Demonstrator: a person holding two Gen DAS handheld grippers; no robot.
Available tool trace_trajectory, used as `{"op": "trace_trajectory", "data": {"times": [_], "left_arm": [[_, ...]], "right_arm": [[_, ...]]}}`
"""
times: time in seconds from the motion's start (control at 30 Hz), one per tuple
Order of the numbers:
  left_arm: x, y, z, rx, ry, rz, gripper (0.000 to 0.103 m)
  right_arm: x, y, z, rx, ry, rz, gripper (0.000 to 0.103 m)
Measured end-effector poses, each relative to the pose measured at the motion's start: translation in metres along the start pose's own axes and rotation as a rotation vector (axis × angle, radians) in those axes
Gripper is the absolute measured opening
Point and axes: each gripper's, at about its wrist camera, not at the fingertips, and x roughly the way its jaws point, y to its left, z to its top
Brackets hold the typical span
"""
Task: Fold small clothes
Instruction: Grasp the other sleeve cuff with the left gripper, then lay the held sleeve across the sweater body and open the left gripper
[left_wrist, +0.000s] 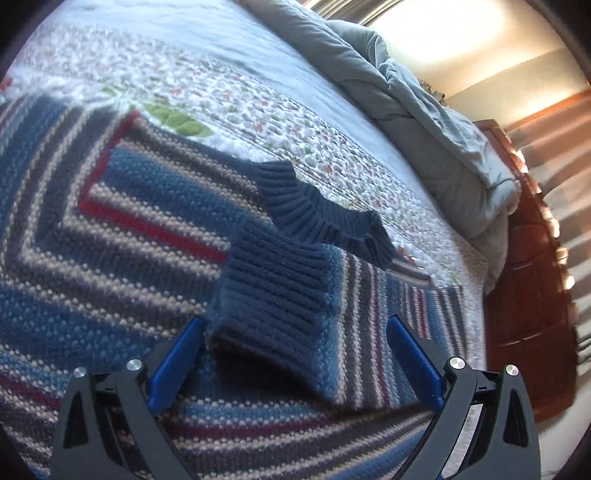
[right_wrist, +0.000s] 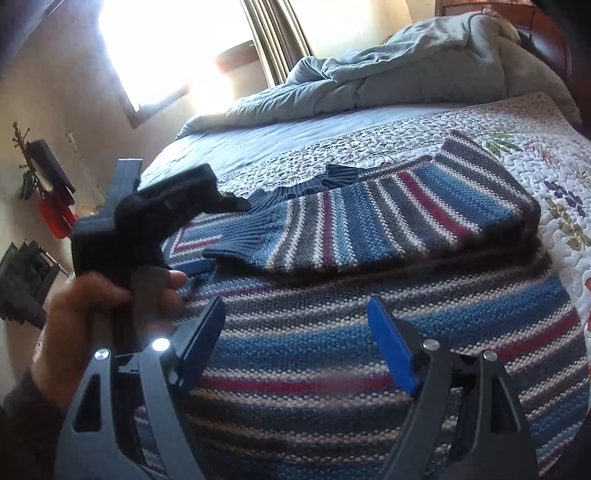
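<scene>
A striped knitted sweater (right_wrist: 388, 295) in blue, grey, cream and red, with navy ribbed trim, is spread on the bed, over a white quilted bedspread (left_wrist: 258, 122) printed with small flowers and leaves. One sleeve is folded across the body, and its navy ribbed cuff (left_wrist: 273, 291) lies on the stripes just below the navy ribbed collar (left_wrist: 314, 210). A crumpled pale grey-blue comforter (right_wrist: 388, 74) is heaped along the far edge of the bed, beside a dark reddish wooden bed frame (left_wrist: 524, 295).

The left tool (left_wrist: 295, 354) is seen with its blue-padded fingers spread wide, the cuff lying between them; the pads are not pressed on the knit. In the right wrist view this tool is held by the person's left hand (right_wrist: 92, 306) over the near left part of the sweater.

The right tool (right_wrist: 295, 339) is spread as well, above the striped body, with nothing between its fingers.

No brand, label or legible writing can be made out on any item.
</scene>
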Motion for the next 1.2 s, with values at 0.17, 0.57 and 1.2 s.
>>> {"op": "trace_trajectory", "data": {"times": [0.17,0.57,1.2], "left_arm": [[-0.002,-0.010,0.000,0.076,-0.010,0.114,0.078],[-0.018,0.004,0.010,0.046,-0.034,0.055,0.008],[-0.072,0.043,0.037,0.081,-0.079,0.095,0.008]], "right_arm": [[0.008,0.009,-0.001,0.028,0.015,0.043,0.079],[0.001,0.015,-0.005,-0.034,0.005,0.021,0.079],[0.002,0.018,-0.013,-0.123,0.017,-0.023,0.079]]}}
